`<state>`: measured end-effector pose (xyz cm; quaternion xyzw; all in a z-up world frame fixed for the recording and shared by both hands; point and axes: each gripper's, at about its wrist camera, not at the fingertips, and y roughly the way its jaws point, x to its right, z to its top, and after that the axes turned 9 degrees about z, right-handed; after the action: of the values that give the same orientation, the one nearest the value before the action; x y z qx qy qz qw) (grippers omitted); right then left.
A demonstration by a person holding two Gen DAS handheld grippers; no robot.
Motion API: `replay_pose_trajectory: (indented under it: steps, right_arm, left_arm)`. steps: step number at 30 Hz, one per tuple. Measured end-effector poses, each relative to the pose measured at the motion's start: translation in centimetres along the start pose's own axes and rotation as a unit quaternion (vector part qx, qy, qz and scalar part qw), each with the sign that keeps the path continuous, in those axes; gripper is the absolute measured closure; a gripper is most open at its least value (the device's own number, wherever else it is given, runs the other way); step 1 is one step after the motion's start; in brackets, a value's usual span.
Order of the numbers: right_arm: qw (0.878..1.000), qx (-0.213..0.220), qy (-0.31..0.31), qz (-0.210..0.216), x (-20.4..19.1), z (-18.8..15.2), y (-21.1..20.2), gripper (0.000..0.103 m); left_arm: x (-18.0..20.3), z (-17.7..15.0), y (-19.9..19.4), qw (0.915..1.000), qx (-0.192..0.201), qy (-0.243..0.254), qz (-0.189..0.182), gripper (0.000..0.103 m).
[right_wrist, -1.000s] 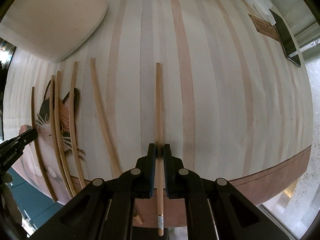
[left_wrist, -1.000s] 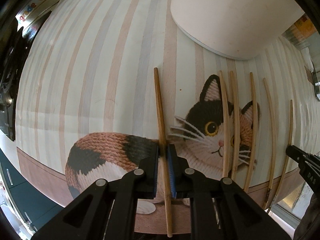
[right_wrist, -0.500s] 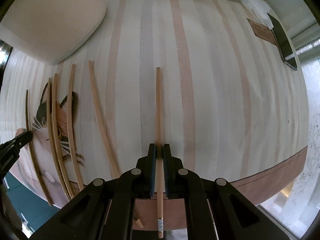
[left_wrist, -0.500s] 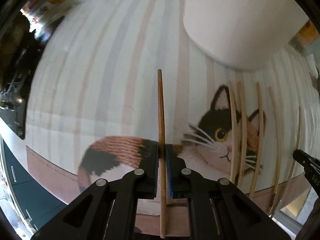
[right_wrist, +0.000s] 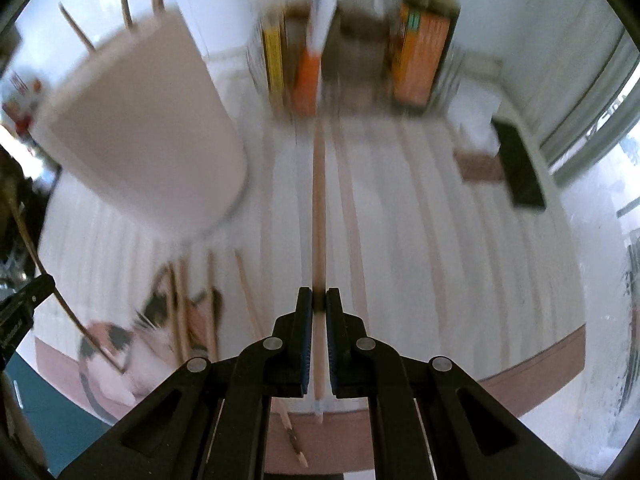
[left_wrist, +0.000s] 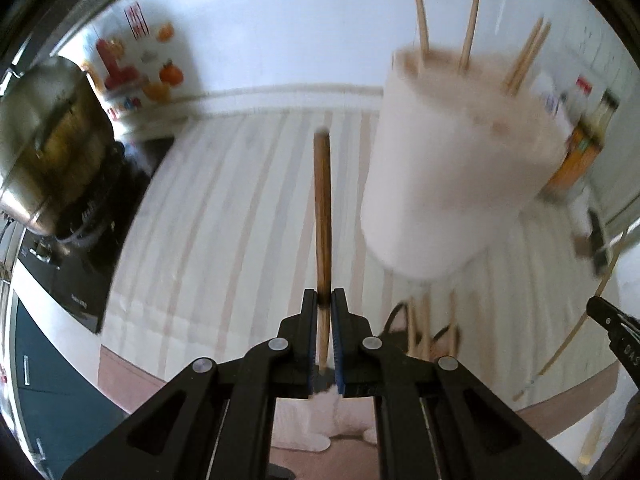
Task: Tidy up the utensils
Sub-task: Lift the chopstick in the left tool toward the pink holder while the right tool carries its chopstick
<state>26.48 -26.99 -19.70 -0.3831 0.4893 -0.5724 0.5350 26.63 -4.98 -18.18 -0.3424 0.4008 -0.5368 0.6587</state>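
**Two chopsticks lifted, holder next**

Each hand-held gripper is clamped on one chopstick: the left hand-held gripper [left_wrist: 325, 312] on a dark one [left_wrist: 322, 208], the right [right_wrist: 314, 310] on a paler one [right_wrist: 318, 216], both clear of the striped cloth [left_wrist: 240, 200] on the bench. I judge this the carry step; next, tip each slim wooden stick into the smooth white cylindrical holder [left_wrist: 460, 168], where others stand. More lie on the cloth [right_wrist: 180, 300].

Striped table [right_wrist: 420, 248] lies bare ahead; white holder [left_wrist: 460, 168] blocks one side, boxes [right_wrist: 416, 52] the back edge.
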Motion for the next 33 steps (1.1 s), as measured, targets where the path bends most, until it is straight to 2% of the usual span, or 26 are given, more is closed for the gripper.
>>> replay_pose_trajectory:
  steps: [9,14,18,20,26,33]
  right_arm:
    - [0.993,0.106,0.006,0.052,-1.1,4.9,-7.9,0.096]
    - [0.983,0.163,-0.003,0.089,-3.0,8.4,-12.6,0.096]
    - [0.973,0.196,-0.004,0.124,-4.4,11.9,-15.3,0.096]
    - [0.969,0.210,-0.009,0.128,-5.3,13.3,-16.2,0.096]
    - [0.962,0.233,-0.015,0.138,-7.1,17.2,-17.0,0.096]
    - [0.963,0.233,-0.011,0.132,-8.1,20.7,-14.5,0.096]
  left_arm:
    - [-3.0,5.4,-7.3,0.9941,0.079,-0.054,-0.051,0.099]
    - [-4.4,9.4,-12.2,0.9838,0.124,-0.085,-0.097,0.099]
    - [-4.4,12.5,-15.4,0.9746,0.159,-0.093,-0.127,0.099]
    - [-4.2,13.9,-16.3,0.9721,0.171,-0.089,-0.133,0.099]
    - [-2.4,16.6,-16.0,0.9724,0.181,-0.062,-0.134,0.099]
    - [0.3,18.6,-10.6,0.9820,0.127,-0.039,-0.133,0.099]
